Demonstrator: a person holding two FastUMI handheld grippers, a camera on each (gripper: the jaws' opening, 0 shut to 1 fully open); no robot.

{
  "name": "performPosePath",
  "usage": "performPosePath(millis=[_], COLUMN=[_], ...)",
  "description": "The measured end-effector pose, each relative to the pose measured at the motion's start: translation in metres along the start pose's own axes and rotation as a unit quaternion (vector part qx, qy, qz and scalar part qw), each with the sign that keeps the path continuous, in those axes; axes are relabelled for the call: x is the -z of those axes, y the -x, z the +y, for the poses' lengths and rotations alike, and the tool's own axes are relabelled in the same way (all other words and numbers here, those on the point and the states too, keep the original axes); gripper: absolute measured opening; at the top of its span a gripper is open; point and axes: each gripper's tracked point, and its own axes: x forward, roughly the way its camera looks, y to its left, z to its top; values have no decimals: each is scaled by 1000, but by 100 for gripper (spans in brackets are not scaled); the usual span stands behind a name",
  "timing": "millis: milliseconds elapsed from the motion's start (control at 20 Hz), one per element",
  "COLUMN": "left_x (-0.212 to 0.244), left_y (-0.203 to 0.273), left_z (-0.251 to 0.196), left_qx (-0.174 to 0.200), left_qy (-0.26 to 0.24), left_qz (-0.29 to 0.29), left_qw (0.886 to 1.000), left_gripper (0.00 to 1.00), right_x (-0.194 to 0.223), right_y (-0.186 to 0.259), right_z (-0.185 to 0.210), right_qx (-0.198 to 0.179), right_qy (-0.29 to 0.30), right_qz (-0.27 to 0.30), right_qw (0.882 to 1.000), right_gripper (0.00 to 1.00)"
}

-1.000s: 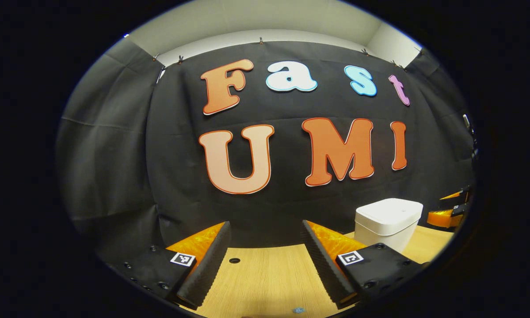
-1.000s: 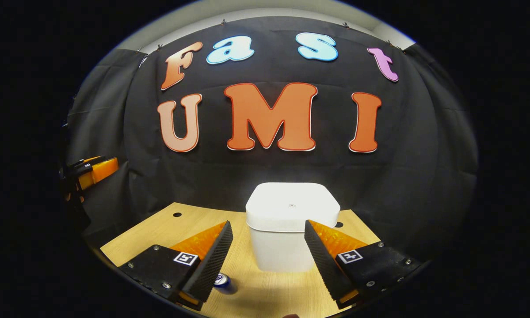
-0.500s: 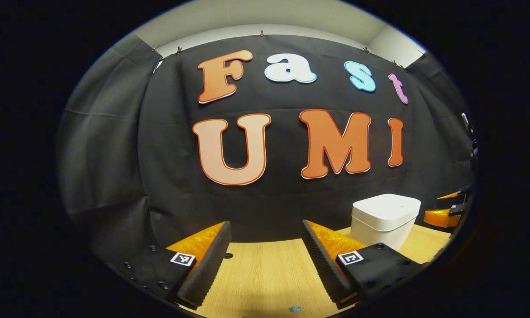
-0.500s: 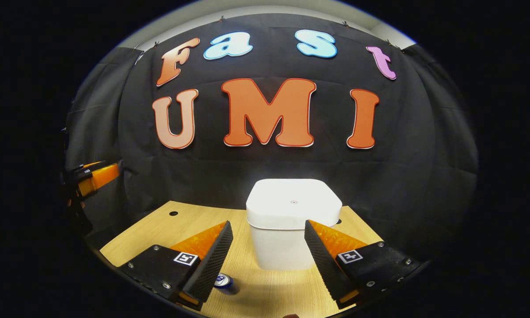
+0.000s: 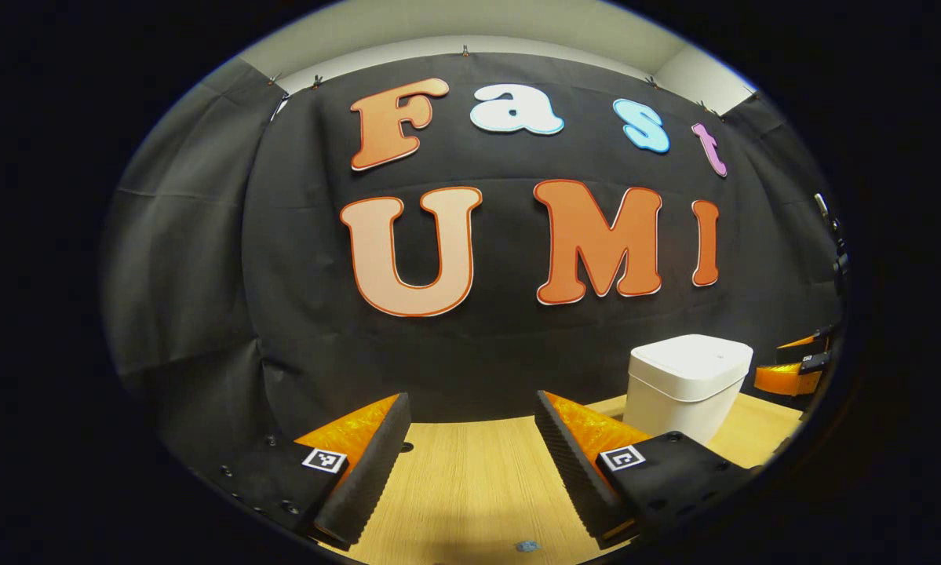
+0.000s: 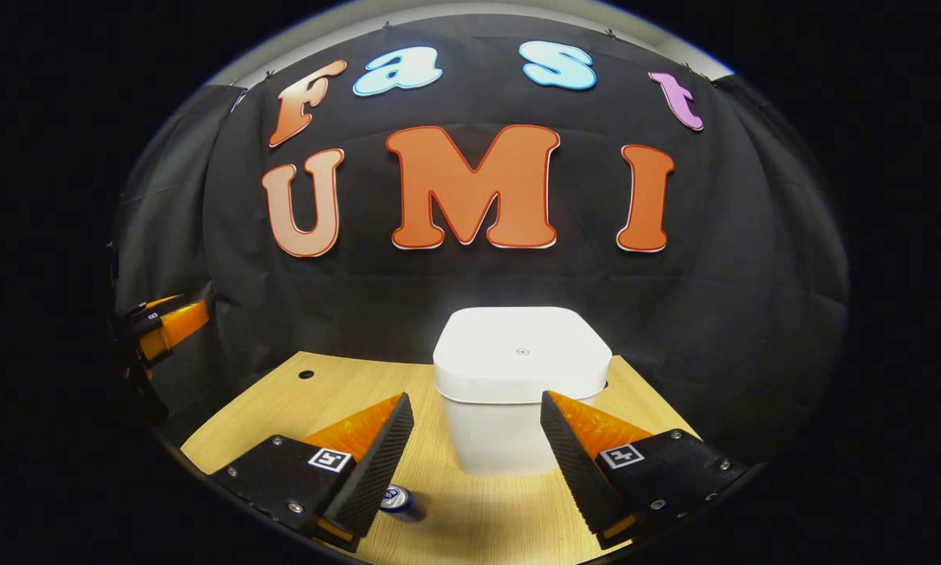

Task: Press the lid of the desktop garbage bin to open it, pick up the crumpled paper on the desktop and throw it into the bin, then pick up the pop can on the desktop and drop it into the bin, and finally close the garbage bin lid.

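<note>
The right gripper (image 6: 476,408) hangs above the wooden desktop (image 6: 274,400) with its two fingers spread wide and nothing between them, aimed at the front of the garbage bin (image 6: 521,388). The left gripper (image 5: 470,408) is likewise released, its fingers parted over bare wood with nothing in its grasp; in the right gripper view it appears again far off at the left edge, well apart from the bin.

The desktop is the largest item, a pale wood-grain surface running back to the black cloth wall, with a small round hole (image 6: 306,374) near its far left corner. On it stands the garbage bin, white and square with rounded corners, its lid (image 6: 522,350) down flat on the body. In the left gripper view the bin (image 5: 686,384) sits off to the right, beyond that gripper's right finger.

The pop can (image 6: 398,501) lies on the desktop just beside the right gripper's left finger, its end facing the camera, near the bin's front left side but not touching it.
</note>
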Motion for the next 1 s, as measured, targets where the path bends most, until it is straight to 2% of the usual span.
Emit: performPosePath(millis=[50,150,200,250,300,350,400,450,500,550,750,850,1000], left_x=[1,2,3,5,6,6,8,10,11,11,13,15,21], left_y=[0,-1,-2,-3,-2,-3,-3,-3,-4,-4,-5,-6,-8], left_z=[3,8,11,15,18,20,22,23,24,25,29,34,38], left_qx=[-3,-9,-12,-15,-17,-19,-20,-19,-20,-21,-22,-22,-23], left_qy=[0,2,3,3,4,4,6,6,6,4,-3,-4,3], left_qz=[0,2,3,4,5,5,7,8,9,11,9,11,16], left_qw=[1000,1000,1000,1000,1000,1000,1000,1000,1000,1000,1000,1000,1000], left_gripper=[100,100,100,100,100,100,100,100,100,100,100,100,100], right_x=[0,-2,-4,-6,-7,-6,-5,-4,-3,-1,-13,-30,-59], right_y=[-2,-5,-6,-9,-10,-13,-14,-17,-20,-21,-29,-35,-46], right_z=[-3,-9,-11,-12,-12,-11,-13,-15,-16,-14,-13,-17,-23], right_qx=[4,16,17,17,10,4,4,3,-1,-9,-33,-36,-46], right_qy=[3,12,15,15,15,16,21,32,36,34,72,105,125], right_qz=[5,7,9,12,18,25,33,42,54,70,108,113,123], right_qw=[1000,1000,1000,1000,1000,1000,999,999,998,997,991,987,983], right_gripper=[99,89,77,72,59,55,31,24,10,2,1,0,0])
